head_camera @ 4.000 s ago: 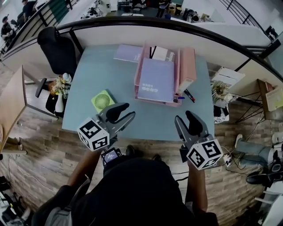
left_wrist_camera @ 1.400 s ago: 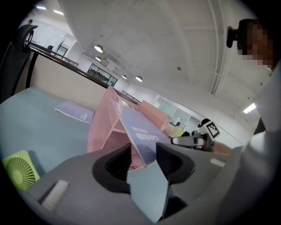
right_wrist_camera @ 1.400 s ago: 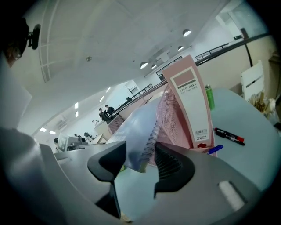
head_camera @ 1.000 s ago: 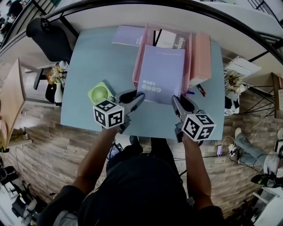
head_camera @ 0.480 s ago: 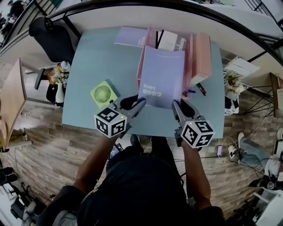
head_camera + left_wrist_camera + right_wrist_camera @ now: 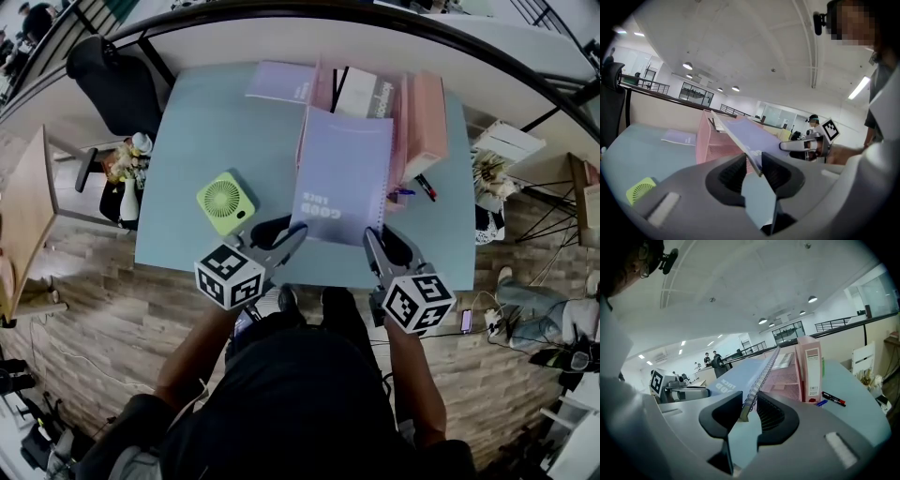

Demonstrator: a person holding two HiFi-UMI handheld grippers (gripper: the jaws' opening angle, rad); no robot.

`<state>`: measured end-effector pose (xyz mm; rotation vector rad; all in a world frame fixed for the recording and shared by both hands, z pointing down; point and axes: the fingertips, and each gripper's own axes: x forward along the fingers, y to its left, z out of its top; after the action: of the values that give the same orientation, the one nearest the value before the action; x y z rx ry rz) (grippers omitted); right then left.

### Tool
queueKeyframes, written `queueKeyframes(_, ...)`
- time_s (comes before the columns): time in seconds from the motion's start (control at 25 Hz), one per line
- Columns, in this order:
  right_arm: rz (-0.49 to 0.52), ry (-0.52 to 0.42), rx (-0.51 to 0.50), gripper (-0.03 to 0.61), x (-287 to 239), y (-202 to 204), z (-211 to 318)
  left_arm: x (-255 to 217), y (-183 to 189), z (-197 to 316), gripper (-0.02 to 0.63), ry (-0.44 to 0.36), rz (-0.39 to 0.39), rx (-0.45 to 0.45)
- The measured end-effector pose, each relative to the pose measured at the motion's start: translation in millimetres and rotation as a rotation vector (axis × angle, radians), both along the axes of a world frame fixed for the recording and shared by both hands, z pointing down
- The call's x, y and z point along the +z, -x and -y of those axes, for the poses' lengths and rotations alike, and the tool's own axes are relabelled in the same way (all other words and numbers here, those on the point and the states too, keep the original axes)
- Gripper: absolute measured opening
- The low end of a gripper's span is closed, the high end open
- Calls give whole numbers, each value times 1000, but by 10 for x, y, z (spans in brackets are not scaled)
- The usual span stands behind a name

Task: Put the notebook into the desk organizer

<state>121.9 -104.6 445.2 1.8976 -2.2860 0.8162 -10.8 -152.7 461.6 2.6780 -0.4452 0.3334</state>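
Your left gripper (image 6: pixel 298 230) and right gripper (image 6: pixel 368 234) clamp the spiral notebook's (image 6: pixel 345 173) near corners — lift evenly, feeding it into the desk organizer (image 6: pixel 712 145) at the desk's (image 6: pixel 206 122) far edge.

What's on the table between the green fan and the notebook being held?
Nothing: in the head view only bare table separates the fan from the notebook.

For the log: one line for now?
left gripper: shut on notebook | right gripper: shut on notebook | notebook: tilted over pink desk organizer
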Motion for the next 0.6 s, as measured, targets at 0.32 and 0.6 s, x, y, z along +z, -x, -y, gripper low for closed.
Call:
queueKeyframes(0.32,-3,-10,-2,95,-31,168,-282,-64,149,-277,161,-27,9,27)
queueKeyframes(0.6,-8,-16,-13,95,-81,297,-500,-91,263,-493,163,-29,18,45)
